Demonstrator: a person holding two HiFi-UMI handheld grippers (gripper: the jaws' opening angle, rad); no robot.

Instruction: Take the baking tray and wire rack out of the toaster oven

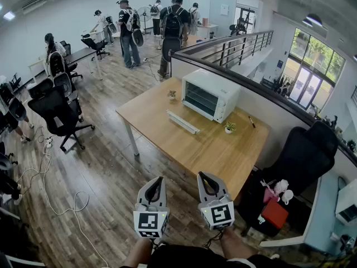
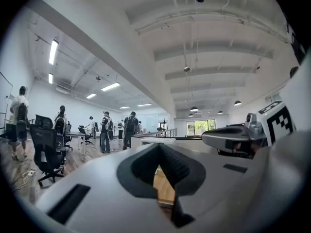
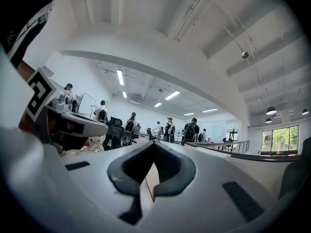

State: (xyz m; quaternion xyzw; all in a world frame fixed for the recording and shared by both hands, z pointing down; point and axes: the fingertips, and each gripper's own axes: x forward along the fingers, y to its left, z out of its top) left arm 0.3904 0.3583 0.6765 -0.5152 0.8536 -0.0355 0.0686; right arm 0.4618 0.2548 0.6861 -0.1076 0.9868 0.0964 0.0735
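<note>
Both grippers carried a cube of black-and-white square markers, the left gripper's marker cube (image 1: 150, 223) showing a blocky pattern; no readable print appeared elsewhere. The left gripper (image 1: 159, 182) and the right gripper (image 1: 204, 178) were held side by side off the tabletop's near corner, over the floor and well apart from the oven. In the left gripper view the left gripper (image 2: 159, 145) had its jaws together with nothing between them. In the right gripper view the right gripper (image 3: 153, 143) was likewise closed and empty.

The white toaster oven (image 1: 211, 95) stood along the far edge of the wooden tabletop (image 1: 206, 149), against the low wall, with its glass door shut. Faint horizontal bars showed behind the glass, too small to tell rack from tray.

A long white strip (image 1: 182, 121) lay toward the middle of the tabletop. One small potted plant (image 1: 172, 95) stood near the far corner and another plant (image 1: 229, 128) just before the oven's right end. A pen (image 1: 252, 121) lay near the right corner.

The room was an open office with a wood-plank floor (image 1: 111, 172) and cables (image 1: 50, 188) trailing across it. A black chair (image 1: 304, 155) stood by the table's right edge, a railing (image 1: 234, 46) topped the wall, and people with backpacks (image 1: 174, 21) stood at the back.
</note>
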